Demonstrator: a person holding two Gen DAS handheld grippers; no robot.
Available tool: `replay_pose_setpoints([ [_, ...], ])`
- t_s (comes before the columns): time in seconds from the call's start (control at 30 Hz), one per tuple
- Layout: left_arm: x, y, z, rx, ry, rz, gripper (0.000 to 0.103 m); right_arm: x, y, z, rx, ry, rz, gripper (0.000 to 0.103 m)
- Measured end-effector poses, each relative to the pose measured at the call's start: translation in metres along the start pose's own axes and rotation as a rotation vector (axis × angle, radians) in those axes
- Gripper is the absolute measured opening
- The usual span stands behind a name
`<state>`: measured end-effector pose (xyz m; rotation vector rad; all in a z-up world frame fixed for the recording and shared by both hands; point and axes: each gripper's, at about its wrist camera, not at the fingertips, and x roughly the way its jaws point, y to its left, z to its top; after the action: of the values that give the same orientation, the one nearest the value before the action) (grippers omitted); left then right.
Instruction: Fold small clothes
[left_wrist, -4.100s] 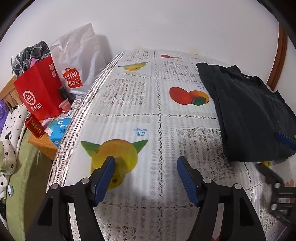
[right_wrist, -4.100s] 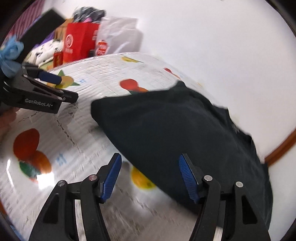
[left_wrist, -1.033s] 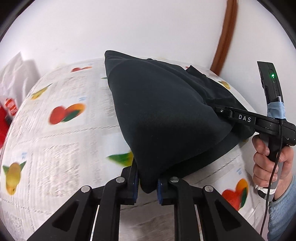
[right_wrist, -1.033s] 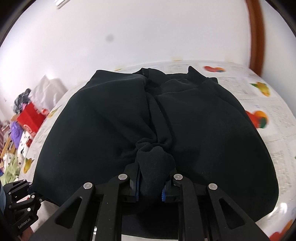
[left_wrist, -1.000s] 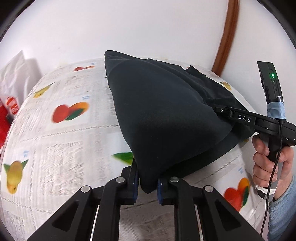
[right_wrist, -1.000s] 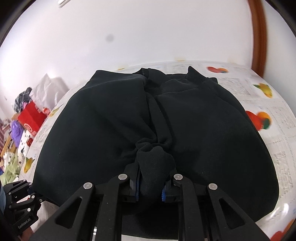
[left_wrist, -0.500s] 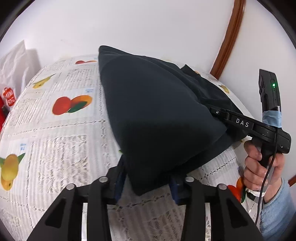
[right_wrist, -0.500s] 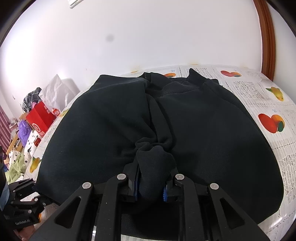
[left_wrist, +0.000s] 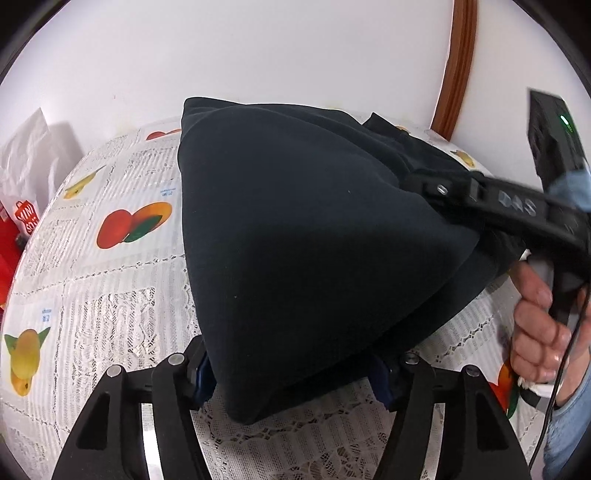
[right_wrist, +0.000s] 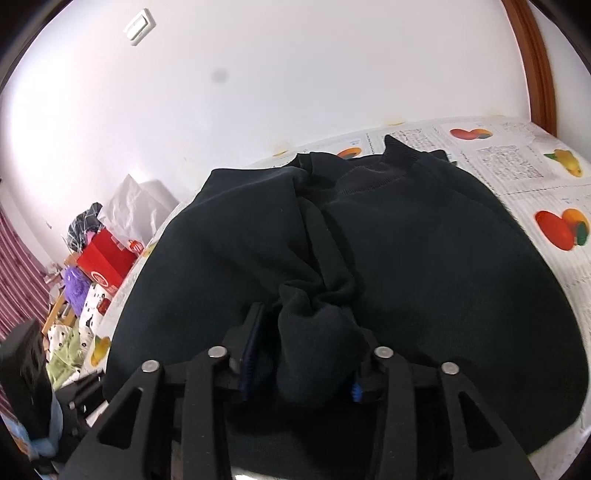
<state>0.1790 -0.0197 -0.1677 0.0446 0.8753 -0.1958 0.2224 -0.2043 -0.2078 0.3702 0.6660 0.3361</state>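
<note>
Black "DAS" right gripper and left gripper: we're opening both fingers off the dark sweatshirt; cloth lying loose between them.

black sweatshirt, white lace tablecloth with fruit prints, red bag

both tools are matt black plastic with an open, triangular framework running out to the fingers. on the left gripper round silver screw heads sit on each arm and the pads are dark blue. the right gripper has the same silver screws and ribbed blue pads. seen from the left wrist, its side bears pale letters "das", one more silver screw, and a black box on top with a small green light. pale blue tape wraps the box's base. a thin black cable hangs past the hand, which shows a light blue denim sleeve.
</note>
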Motion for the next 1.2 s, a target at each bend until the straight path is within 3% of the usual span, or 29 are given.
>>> replay_pose_setpoints([
  [0.07, 0.001, 0.000, 0.001, -0.005, 0.000, -0.005, 0.065, 0.008, 0.003, 0.006, 0.004, 0.005, -0.018, 0.039],
  [0.17, 0.000, 0.002, 0.000, -0.008, -0.001, -0.005, 0.065, 0.013, 0.007, 0.013, 0.009, -0.010, -0.041, 0.018],
  [0.23, -0.001, 0.003, -0.001, -0.009, -0.002, -0.001, 0.065, 0.006, 0.006, 0.017, 0.017, -0.039, -0.031, 0.014],
  [0.4, 0.000, 0.004, -0.001, -0.013, -0.001, 0.010, 0.068, -0.045, -0.003, 0.034, 0.026, -0.236, -0.054, 0.011],
  [0.57, 0.001, 0.006, -0.001, -0.018, 0.002, 0.007, 0.074, -0.102, -0.025, 0.030, 0.016, -0.402, -0.173, 0.011],
  [0.63, 0.002, 0.005, 0.000, -0.008, 0.006, 0.008, 0.077, -0.108, -0.045, 0.021, 0.021, -0.376, -0.222, 0.011],
  [0.8, 0.003, 0.004, 0.001, -0.003, 0.009, 0.008, 0.078, -0.071, -0.082, -0.001, 0.066, -0.145, -0.288, 0.013],
  [0.87, 0.003, 0.004, 0.001, -0.002, 0.008, 0.010, 0.078, -0.071, -0.083, -0.005, 0.073, -0.141, -0.293, 0.015],
  [0.97, -0.004, 0.001, -0.005, 0.008, 0.020, 0.009, 0.074, -0.081, -0.082, -0.005, 0.080, -0.145, -0.311, 0.029],
  [1.07, -0.026, -0.002, -0.016, 0.023, 0.008, -0.057, 0.074, -0.092, -0.082, -0.006, 0.059, -0.140, -0.313, 0.030],
  [1.2, -0.062, -0.006, -0.016, 0.035, -0.078, -0.130, 0.074, -0.115, -0.078, -0.006, -0.008, -0.178, -0.339, 0.032],
])
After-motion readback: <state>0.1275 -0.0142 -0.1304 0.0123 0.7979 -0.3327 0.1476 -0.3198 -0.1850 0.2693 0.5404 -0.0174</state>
